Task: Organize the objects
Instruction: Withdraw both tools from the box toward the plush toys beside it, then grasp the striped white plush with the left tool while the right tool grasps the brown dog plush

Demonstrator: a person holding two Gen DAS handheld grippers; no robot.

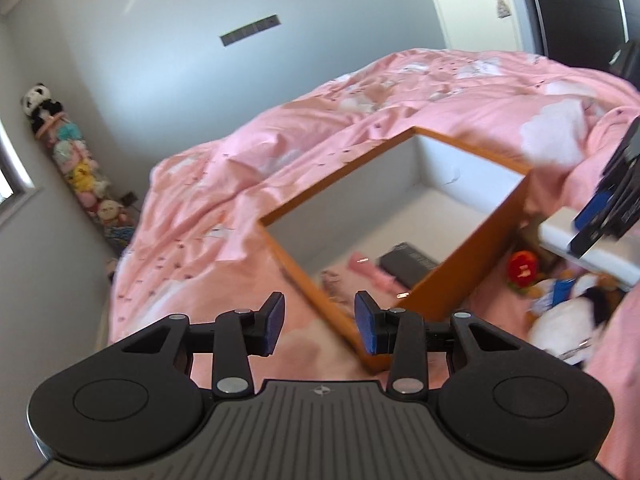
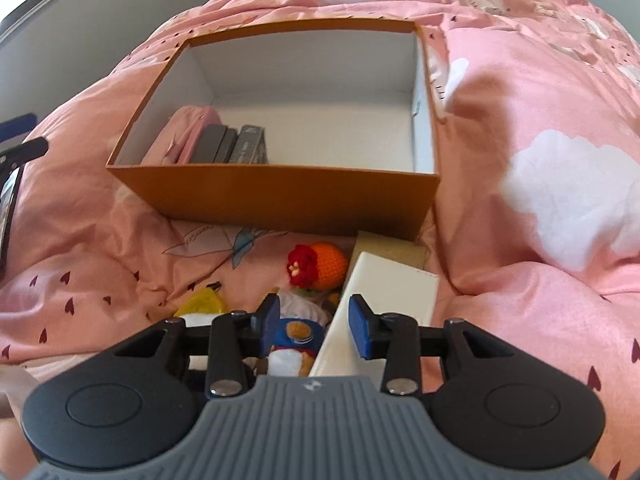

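An open orange box (image 2: 280,196) with a white inside sits on the pink bed; in the left wrist view it shows at an angle (image 1: 472,252). Inside lie a pink item (image 2: 192,128) and dark flat boxes (image 2: 232,144). In front of the box lie an orange crocheted toy with a red flower (image 2: 320,264), a plush doll in blue (image 2: 296,340) and a white flat box (image 2: 380,292). My right gripper (image 2: 314,326) is open above the doll and the white box edge. My left gripper (image 1: 320,322) is open and empty over the box's near corner.
The pink duvet (image 2: 540,140) rises in folds to the right of the box. A yellow item (image 2: 200,304) lies left of the doll. A hanging column of plush toys (image 1: 76,160) stands by the grey wall. A door (image 1: 472,4) is far right.
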